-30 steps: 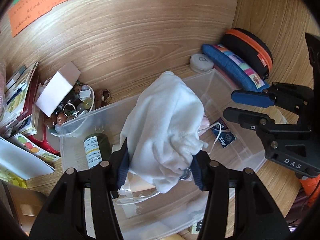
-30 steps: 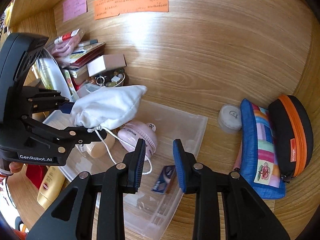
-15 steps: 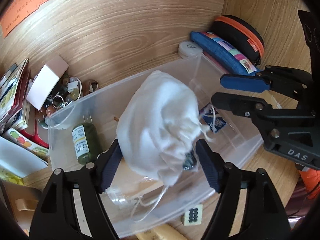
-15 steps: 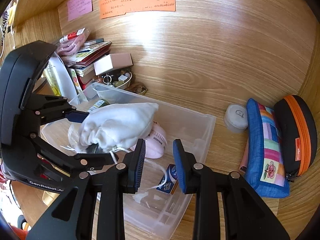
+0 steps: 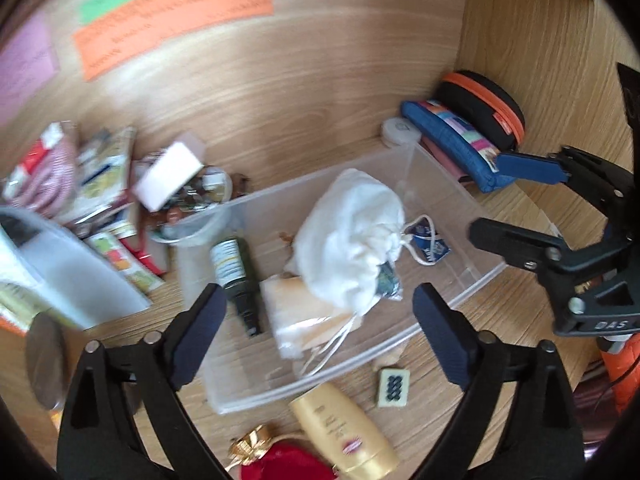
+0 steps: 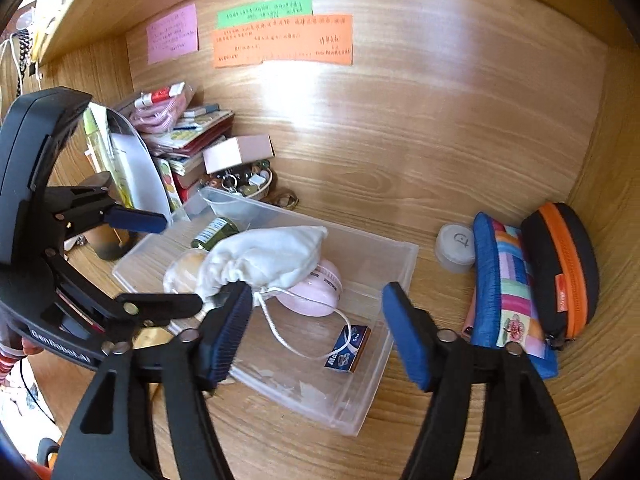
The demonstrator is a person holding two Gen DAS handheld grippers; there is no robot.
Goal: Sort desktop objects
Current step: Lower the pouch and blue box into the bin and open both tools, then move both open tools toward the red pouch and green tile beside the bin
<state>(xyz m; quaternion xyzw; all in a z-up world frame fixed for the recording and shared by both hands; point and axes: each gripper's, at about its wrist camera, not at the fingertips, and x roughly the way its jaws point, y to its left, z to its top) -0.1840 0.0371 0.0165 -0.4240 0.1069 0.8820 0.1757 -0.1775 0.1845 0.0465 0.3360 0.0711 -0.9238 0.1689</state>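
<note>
A white drawstring pouch (image 5: 352,236) lies loose inside the clear plastic bin (image 5: 476,280), on top of a pink case (image 6: 320,296); it also shows in the right wrist view (image 6: 268,256). A green bottle (image 5: 232,268) and a small blue box (image 6: 348,348) lie in the bin too. My left gripper (image 5: 316,332) is open and empty, just above the bin's near side. My right gripper (image 6: 318,332) is open and empty over the bin's right end.
A blue patchwork pouch (image 6: 508,292), a black and orange case (image 6: 564,268) and a round white tin (image 6: 456,244) sit at the right. Books, a small box and a bowl of trinkets (image 6: 248,180) stand at the back left. A gold tube (image 5: 344,428), a tile and a red pouch lie before the bin.
My left gripper opened, let the white pouch drop into the bin, and drew back. My right gripper opened wide.
</note>
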